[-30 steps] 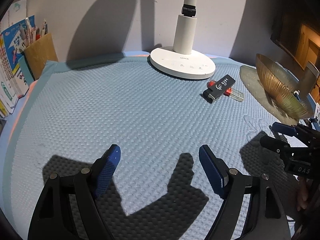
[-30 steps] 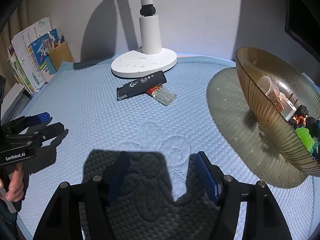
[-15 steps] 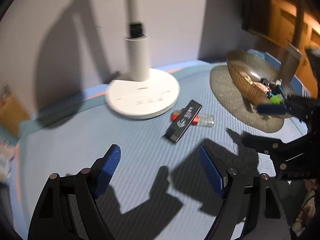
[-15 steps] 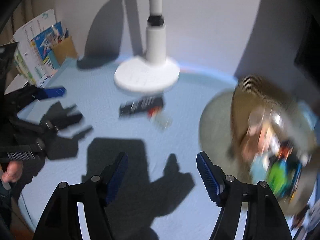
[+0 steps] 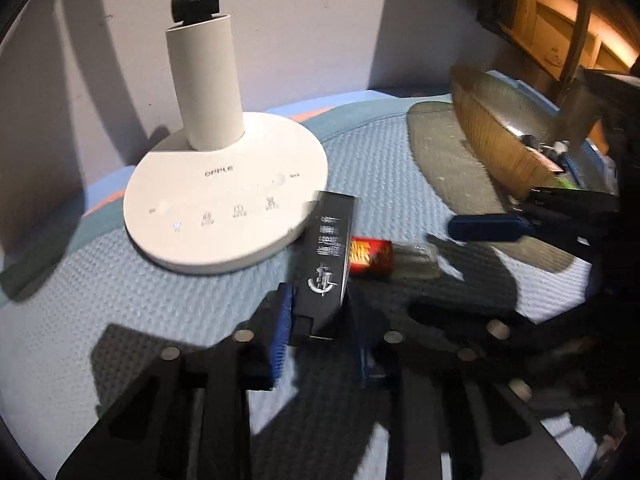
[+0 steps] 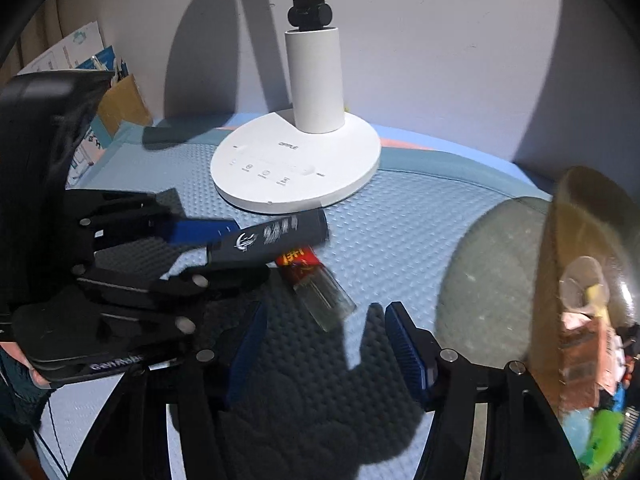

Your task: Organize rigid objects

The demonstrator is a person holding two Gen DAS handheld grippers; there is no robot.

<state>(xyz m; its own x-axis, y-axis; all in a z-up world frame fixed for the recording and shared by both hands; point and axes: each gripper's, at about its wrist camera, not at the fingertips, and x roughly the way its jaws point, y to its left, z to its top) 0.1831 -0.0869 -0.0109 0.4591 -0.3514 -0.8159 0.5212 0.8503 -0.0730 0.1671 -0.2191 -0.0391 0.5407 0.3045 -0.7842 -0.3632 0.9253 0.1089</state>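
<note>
Black lighter (image 5: 329, 264) lies on the blue mat (image 5: 120, 292), far end against the white lamp base (image 5: 224, 200), overlapping a red lighter (image 5: 370, 256). Left tool (image 5: 320, 320): pads flank its near end; whether clamped, cannot tell. Right tool (image 6: 326, 344): jaws apart, holding nothing. Amber bowl (image 6: 580, 240) sits right.

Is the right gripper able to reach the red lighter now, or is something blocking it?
Probably yes: the right gripper is open just short of the red lighter; only the lighter's far end sits under the black lighter.
</note>
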